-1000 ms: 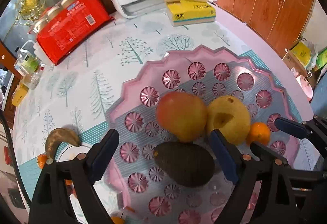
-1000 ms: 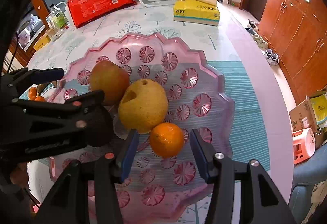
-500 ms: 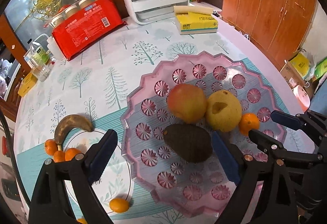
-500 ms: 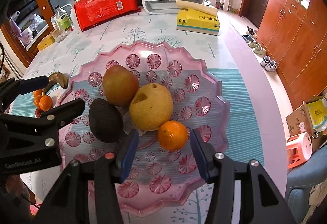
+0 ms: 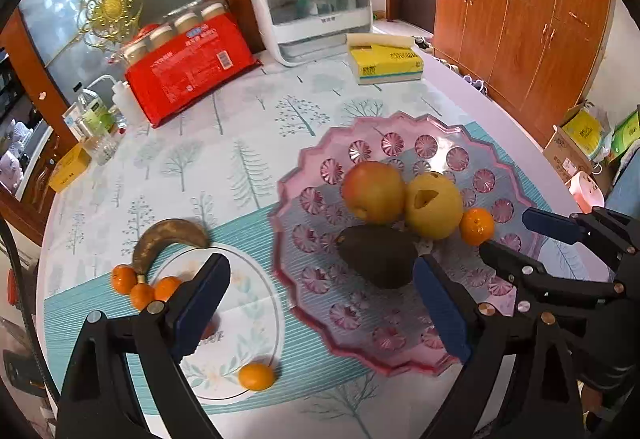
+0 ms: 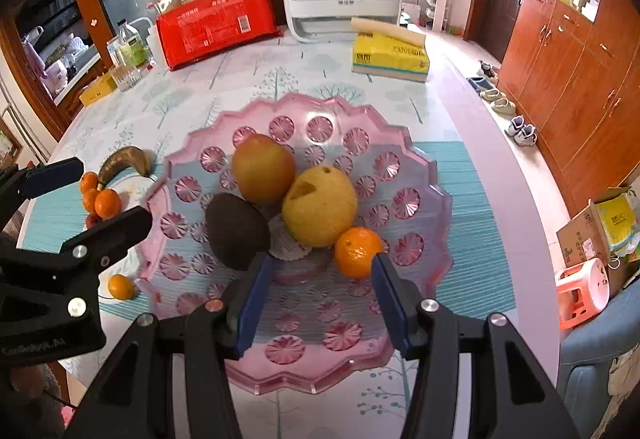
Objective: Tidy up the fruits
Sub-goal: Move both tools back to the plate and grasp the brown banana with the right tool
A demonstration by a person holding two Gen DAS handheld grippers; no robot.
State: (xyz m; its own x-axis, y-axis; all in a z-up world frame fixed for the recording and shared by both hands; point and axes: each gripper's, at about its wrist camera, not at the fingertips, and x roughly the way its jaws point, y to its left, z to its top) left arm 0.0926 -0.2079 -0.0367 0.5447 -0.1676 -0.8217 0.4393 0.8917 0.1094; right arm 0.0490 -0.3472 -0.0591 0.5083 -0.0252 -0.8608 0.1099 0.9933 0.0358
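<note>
A pink scalloped tray (image 5: pixel 304 175) (image 6: pixel 416 159) holds a reddish apple (image 5: pixel 374 191) (image 6: pixel 262 167), a yellow pear (image 5: pixel 434 205) (image 6: pixel 320 211), a dark avocado (image 5: pixel 376 259) (image 6: pixel 236 231) and a tangerine (image 5: pixel 476 226) (image 6: pixel 356 251). My left gripper (image 5: pixel 320 303) hangs open above the tray's left rim, the avocado just beyond its right finger. My right gripper (image 6: pixel 320 279) is open and empty, and the tangerine lies just past its right fingertip. Left of the tray, a white plate (image 5: pixel 248 291) has small tangerines (image 5: pixel 140 287), a browned banana (image 5: pixel 168 239) and one loose tangerine (image 5: pixel 256 376).
At the table's far side lie a red pack of jars (image 5: pixel 188 63), a white appliance (image 5: pixel 316 11) and a yellow tissue box (image 5: pixel 386 63). Bottles and a glass (image 5: pixel 96 127) stand at the far left edge. Wooden cabinets (image 6: pixel 568 79) line the right.
Both grippers have drawn back and up from the tray. The avocado and the tangerine, earlier between the open fingers, now lie beyond the fingertips. The white plate has come into view.
</note>
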